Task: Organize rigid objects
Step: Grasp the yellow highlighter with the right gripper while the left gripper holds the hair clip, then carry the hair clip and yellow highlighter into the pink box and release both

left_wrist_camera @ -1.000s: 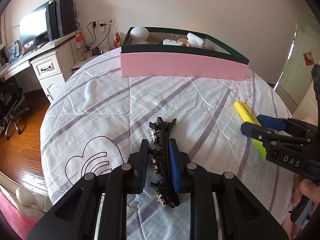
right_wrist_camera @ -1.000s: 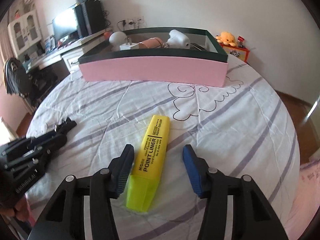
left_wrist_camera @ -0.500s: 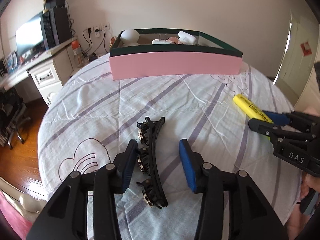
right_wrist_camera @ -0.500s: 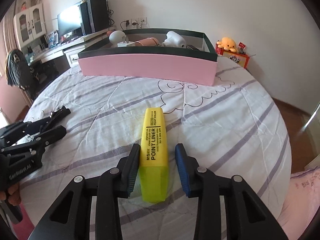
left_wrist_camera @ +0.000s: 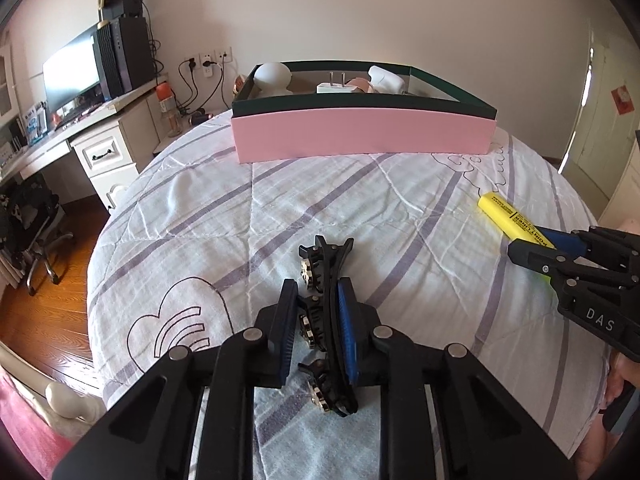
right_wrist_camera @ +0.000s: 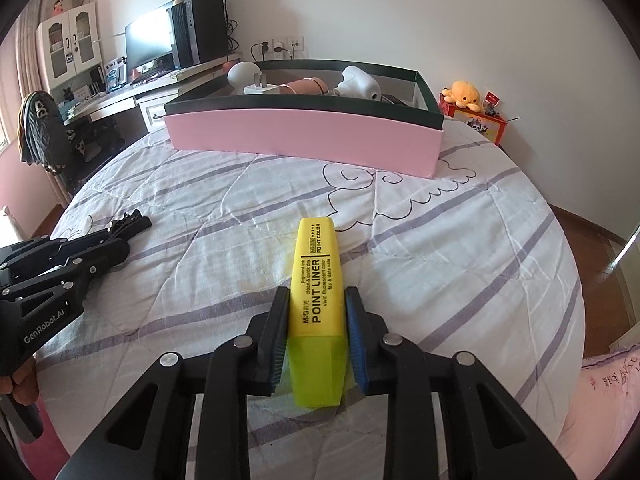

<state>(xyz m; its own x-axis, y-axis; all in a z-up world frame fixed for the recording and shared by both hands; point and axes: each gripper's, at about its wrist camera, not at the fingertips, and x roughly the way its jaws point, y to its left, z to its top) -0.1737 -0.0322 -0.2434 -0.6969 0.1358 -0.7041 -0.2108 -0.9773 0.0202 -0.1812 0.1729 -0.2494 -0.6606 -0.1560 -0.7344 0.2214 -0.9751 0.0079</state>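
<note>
A black hair clip with gold studs lies on the striped quilt, and my left gripper is shut on its middle. A yellow highlighter lies lengthwise between the fingers of my right gripper; the jaws are closing and both pads touch its sides. In the left wrist view the highlighter and the right gripper sit at the right. The right wrist view shows the left gripper at the left. A pink box with a dark green rim stands at the far side of the bed.
The box holds a white round object, a white plug and other small items. A desk with a monitor and an office chair stand left of the bed. An orange plush toy sits by the wall at right.
The left jaws opened around the hair clip half a second ago and are shut on it again. The right jaws narrowed from wide apart until the pads met the highlighter.
</note>
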